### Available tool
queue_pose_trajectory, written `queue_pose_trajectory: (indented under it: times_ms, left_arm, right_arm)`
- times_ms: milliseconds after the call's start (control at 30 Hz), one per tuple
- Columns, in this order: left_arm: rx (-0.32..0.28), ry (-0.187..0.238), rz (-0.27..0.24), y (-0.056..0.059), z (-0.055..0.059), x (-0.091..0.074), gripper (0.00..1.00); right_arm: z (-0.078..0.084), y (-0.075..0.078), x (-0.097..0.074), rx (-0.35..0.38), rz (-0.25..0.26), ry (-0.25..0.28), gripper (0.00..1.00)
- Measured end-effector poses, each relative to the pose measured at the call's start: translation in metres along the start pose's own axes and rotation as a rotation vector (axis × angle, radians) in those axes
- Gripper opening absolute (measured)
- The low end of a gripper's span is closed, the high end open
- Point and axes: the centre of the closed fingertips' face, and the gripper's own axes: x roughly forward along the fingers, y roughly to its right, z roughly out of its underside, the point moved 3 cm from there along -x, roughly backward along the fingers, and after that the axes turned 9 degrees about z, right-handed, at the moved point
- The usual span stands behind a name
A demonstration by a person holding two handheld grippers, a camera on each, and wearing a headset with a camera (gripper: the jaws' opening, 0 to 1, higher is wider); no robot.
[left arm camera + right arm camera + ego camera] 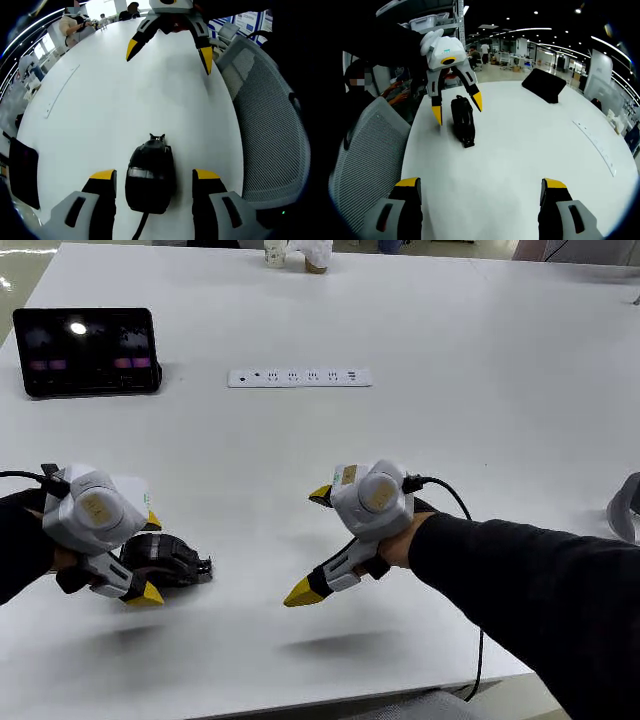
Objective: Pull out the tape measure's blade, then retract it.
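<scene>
Your left tongs (154,174) sit spread around the black tape measure (462,120) lying on the white bench (420,420), tips clear of its sides, your right tongs (310,544) gape wide well apart from it, and farther off lie a power strip (299,377) and a tablet (87,350).

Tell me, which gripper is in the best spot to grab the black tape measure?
Left. The left gripper has open jaws either side of the tape measure, so it likely just needs to close. The right gripper, also open, is apart from it.
</scene>
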Motion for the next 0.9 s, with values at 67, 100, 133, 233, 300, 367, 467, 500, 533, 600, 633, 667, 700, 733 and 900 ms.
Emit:
queue_pose_trajectory:
  times_ms: [67, 100, 133, 233, 300, 367, 467, 500, 533, 600, 633, 667, 700, 733, 900]
  left_arm:
    - [-0.004, 0.004, -0.002, -0.002, -0.003, 0.000, 0.54]
    - [-0.014, 0.022, -0.015, -0.004, -0.005, 0.000, 0.50]
    - [-0.001, 0.029, -0.027, -0.007, -0.007, 0.000, 0.46]
    - [-0.006, 0.034, -0.016, -0.008, -0.009, 0.003, 0.47]
    - [0.004, 0.020, -0.009, -0.008, -0.008, 0.005, 0.46]
    - [0.009, 0.012, -0.005, -0.009, -0.006, 0.007, 0.45]
    - [0.012, 0.004, 0.004, -0.008, -0.006, 0.008, 0.43]
    - [0.013, 0.003, 0.004, -0.009, -0.006, 0.009, 0.43]
    - [0.016, 0.001, 0.007, -0.008, -0.005, 0.009, 0.43]
    - [0.020, -0.003, 0.010, -0.008, -0.005, 0.010, 0.41]
    - [0.023, -0.005, 0.014, -0.008, -0.005, 0.011, 0.40]
    - [0.026, -0.008, 0.014, -0.008, -0.005, 0.011, 0.38]
    - [0.030, -0.012, 0.015, -0.008, -0.004, 0.012, 0.36]
    - [0.032, -0.020, 0.015, -0.008, -0.003, 0.013, 0.33]
    - [0.031, -0.015, 0.015, -0.007, -0.004, 0.012, 0.33]
  right_arm:
    - [-0.003, 0.000, 0.003, -0.007, -0.005, 0.003, 0.99]
    - [-0.005, 0.000, 0.005, -0.009, -0.008, 0.003, 0.99]
    - [-0.006, -0.001, 0.007, -0.013, -0.013, 0.002, 0.99]
    - [-0.008, -0.003, 0.014, -0.026, -0.023, -0.005, 0.99]
    - [-0.006, -0.003, 0.019, -0.034, -0.030, -0.022, 0.99]
    - [-0.006, -0.004, 0.023, -0.031, -0.035, -0.026, 0.99]
    - [-0.010, -0.006, 0.030, -0.036, -0.044, -0.024, 0.99]
    - [-0.011, -0.006, 0.031, -0.038, -0.047, -0.024, 0.99]
    - [-0.012, -0.007, 0.033, -0.039, -0.049, -0.023, 0.99]
    - [-0.014, -0.007, 0.035, -0.051, -0.046, -0.020, 0.99]
    - [-0.016, -0.007, 0.037, -0.054, -0.049, -0.019, 0.99]
    - [-0.017, -0.007, 0.038, -0.052, -0.053, -0.019, 0.99]
    - [-0.018, -0.008, 0.039, -0.051, -0.055, -0.019, 0.99]
    - [-0.019, -0.008, 0.041, -0.055, -0.055, -0.020, 0.99]
    - [-0.021, -0.008, 0.045, -0.056, -0.060, -0.018, 0.99]
